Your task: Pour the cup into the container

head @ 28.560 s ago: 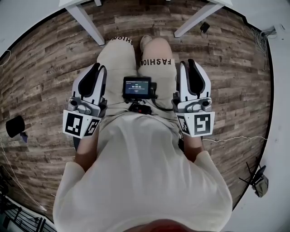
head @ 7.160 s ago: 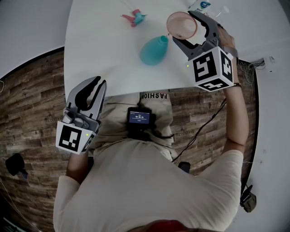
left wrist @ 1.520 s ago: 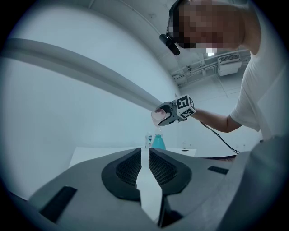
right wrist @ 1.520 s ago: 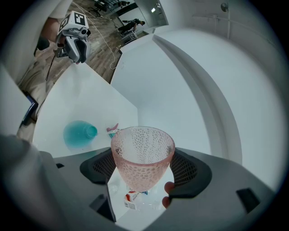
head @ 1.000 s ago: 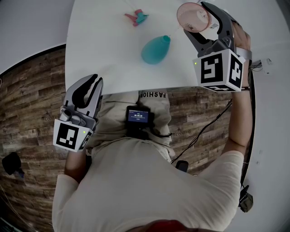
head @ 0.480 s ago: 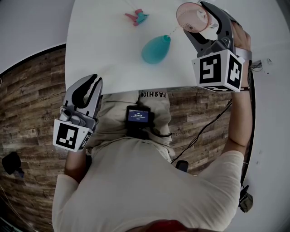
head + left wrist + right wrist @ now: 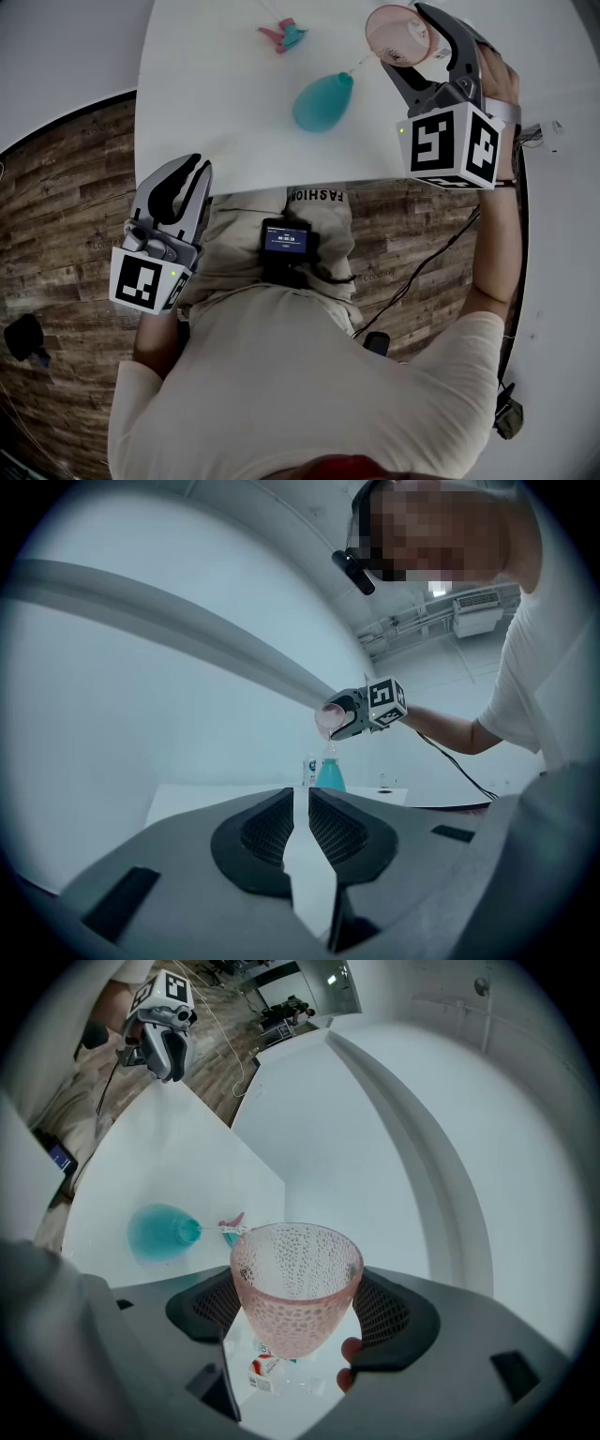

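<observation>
Cup (image 7: 397,33) is sitting clamped in the right gripper (image 7: 410,42), tipping over the container (image 7: 322,103), which is standing upright on the table (image 7: 216,141). A thin stream is running from the cup's lip to the container's mouth. Fill levels aren't readable in either one. Left gripper (image 7: 183,183) is hanging off the table edge, jaws nearly together with nothing between. A labelled bottle (image 7: 267,1372) is showing mostly hidden behind the cup. The pink-teal piece (image 7: 281,36) is too small to identify.
</observation>
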A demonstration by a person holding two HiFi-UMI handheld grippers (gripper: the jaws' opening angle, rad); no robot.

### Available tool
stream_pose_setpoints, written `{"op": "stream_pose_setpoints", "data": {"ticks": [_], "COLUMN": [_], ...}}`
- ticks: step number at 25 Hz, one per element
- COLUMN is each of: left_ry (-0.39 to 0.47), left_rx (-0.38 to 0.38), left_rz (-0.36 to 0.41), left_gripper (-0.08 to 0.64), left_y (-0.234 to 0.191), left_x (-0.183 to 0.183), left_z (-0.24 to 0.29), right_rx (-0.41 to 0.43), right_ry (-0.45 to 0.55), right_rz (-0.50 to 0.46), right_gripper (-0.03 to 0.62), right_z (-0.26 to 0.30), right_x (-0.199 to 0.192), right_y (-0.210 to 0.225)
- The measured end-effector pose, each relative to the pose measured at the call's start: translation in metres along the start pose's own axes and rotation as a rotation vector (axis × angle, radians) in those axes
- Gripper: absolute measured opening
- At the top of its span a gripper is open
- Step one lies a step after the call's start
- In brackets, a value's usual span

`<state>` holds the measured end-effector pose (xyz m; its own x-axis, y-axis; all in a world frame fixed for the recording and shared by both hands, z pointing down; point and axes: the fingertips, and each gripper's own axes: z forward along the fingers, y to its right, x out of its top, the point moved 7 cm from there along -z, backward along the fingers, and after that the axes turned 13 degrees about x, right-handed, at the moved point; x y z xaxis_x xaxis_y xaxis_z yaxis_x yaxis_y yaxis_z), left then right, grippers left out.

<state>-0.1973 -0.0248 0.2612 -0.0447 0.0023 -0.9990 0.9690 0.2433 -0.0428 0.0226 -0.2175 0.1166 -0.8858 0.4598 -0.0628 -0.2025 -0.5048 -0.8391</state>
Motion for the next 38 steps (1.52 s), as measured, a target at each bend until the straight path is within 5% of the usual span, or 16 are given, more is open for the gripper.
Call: {"op": "stream_pose_setpoints", "data": {"ticks": [38], "left_ry": [0.004], "left_rx": [-0.006], "left_rz": [0.008], "left_gripper": [0.057], "left_y": [0.0000], "left_x": [0.0022], "left_z": [0.0026], "right_rx": [-0.052], "right_ry": [-0.034], "right_rz": [-0.074], "right_gripper": [0.373], "right_z": [-0.0028], "right_x": [-0.0001], "right_y": [0.0014]}}
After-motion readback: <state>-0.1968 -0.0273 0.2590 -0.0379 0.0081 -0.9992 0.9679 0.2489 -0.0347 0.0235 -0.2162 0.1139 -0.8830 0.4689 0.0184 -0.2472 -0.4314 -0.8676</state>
